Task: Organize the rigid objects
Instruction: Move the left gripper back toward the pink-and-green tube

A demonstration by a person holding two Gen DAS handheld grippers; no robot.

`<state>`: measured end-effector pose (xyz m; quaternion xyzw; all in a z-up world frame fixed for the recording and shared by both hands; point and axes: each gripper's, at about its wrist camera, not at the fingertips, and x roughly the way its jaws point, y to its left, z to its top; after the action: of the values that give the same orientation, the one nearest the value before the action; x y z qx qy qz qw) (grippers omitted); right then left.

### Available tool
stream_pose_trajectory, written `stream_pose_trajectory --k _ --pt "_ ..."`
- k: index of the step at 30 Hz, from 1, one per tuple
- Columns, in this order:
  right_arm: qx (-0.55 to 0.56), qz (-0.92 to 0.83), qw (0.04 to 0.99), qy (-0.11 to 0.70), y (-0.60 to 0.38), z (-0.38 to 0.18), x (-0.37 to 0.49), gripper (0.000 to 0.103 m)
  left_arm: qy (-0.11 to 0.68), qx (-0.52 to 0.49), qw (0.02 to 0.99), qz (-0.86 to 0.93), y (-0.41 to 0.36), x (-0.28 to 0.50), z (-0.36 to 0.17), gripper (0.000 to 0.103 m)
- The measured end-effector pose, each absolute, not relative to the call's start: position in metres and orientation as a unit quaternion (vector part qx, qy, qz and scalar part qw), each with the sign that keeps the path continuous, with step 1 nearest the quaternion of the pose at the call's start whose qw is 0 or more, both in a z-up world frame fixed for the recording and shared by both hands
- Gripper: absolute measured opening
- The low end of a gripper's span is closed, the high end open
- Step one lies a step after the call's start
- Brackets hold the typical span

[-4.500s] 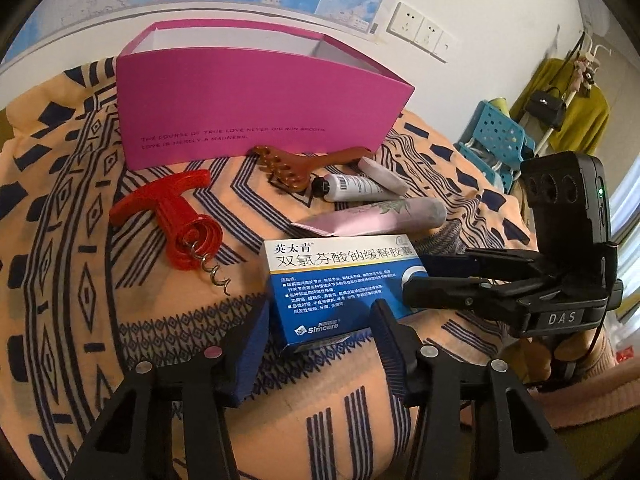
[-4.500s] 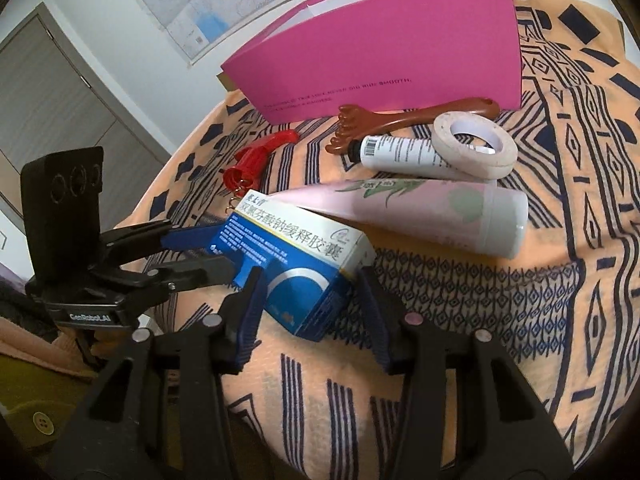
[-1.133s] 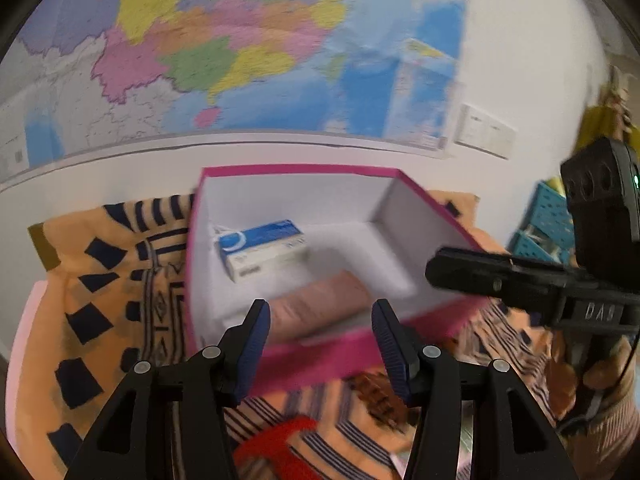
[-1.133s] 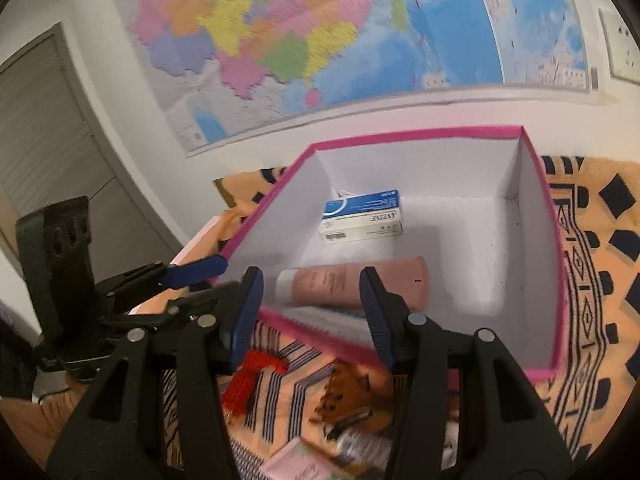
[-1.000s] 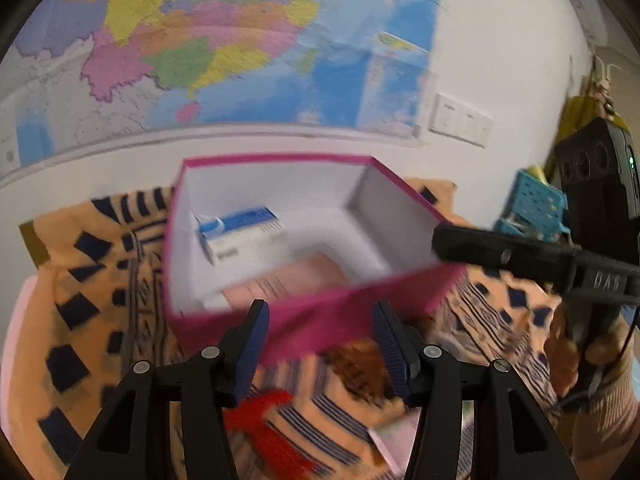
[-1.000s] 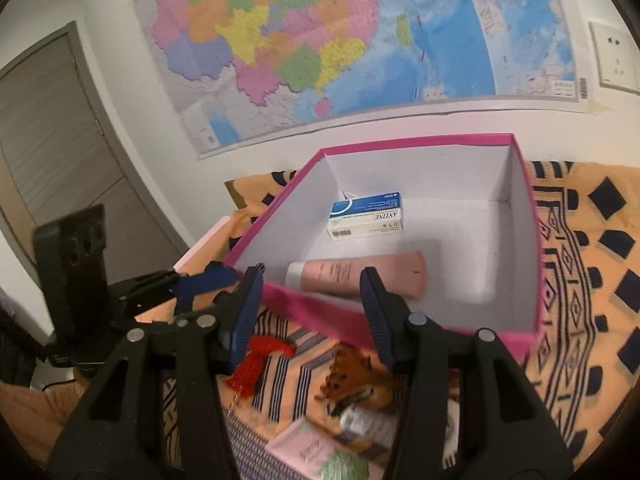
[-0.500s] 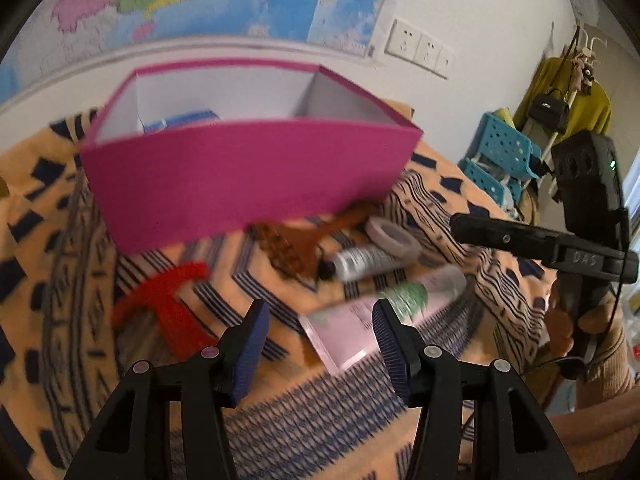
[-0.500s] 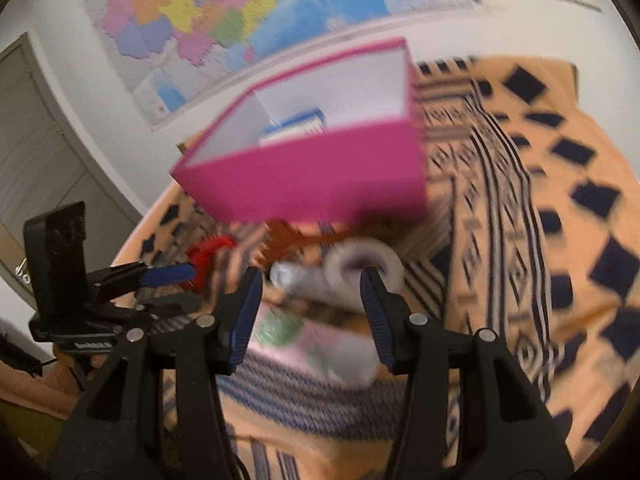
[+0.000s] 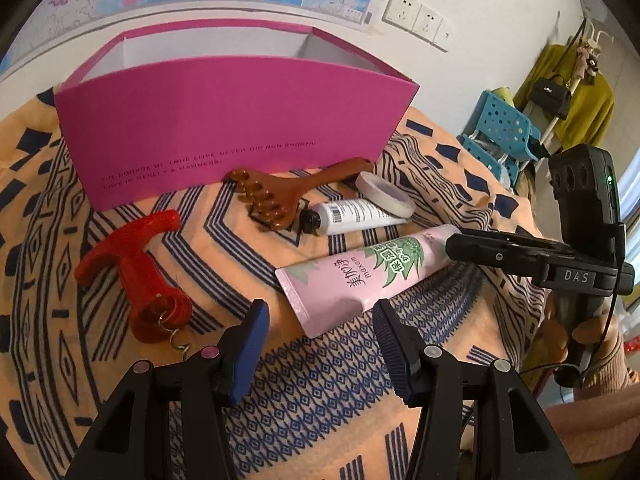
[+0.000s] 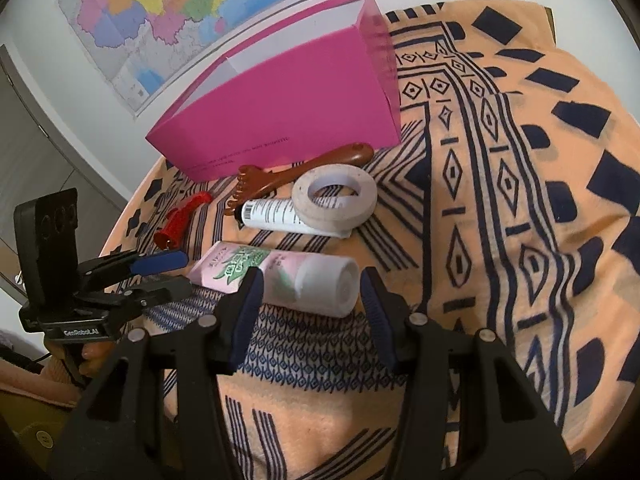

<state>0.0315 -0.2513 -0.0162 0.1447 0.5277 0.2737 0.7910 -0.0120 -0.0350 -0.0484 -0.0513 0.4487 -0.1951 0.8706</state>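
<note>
Lowered from the box (image 9: 224,120), both spread, empty grippers (image 9: 320,332) (image 10: 310,300) flank the pink tube (image 10: 288,276), seemingly capped end rightward.

The pink box (image 9: 232,120) looks like smooth matt cardboard. The patterned cloth (image 10: 500,184) is soft and a little fuzzy. The brown massager (image 9: 280,194) seems polished wood, glossy. The red corkscrew (image 9: 132,260) has a plastic handle and, probably, a metal screw.
</note>
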Motion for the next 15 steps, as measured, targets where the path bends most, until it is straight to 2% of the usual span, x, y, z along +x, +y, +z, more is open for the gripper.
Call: stream_pose_trajectory --k 15 --pt "0.163 0.275 0.787 0.528 -0.2527 -0.0226 0.0344 0.046 0.466 -0.075 0.858 -0.203 -0.0357 -0.0051 -0.0573 0.055"
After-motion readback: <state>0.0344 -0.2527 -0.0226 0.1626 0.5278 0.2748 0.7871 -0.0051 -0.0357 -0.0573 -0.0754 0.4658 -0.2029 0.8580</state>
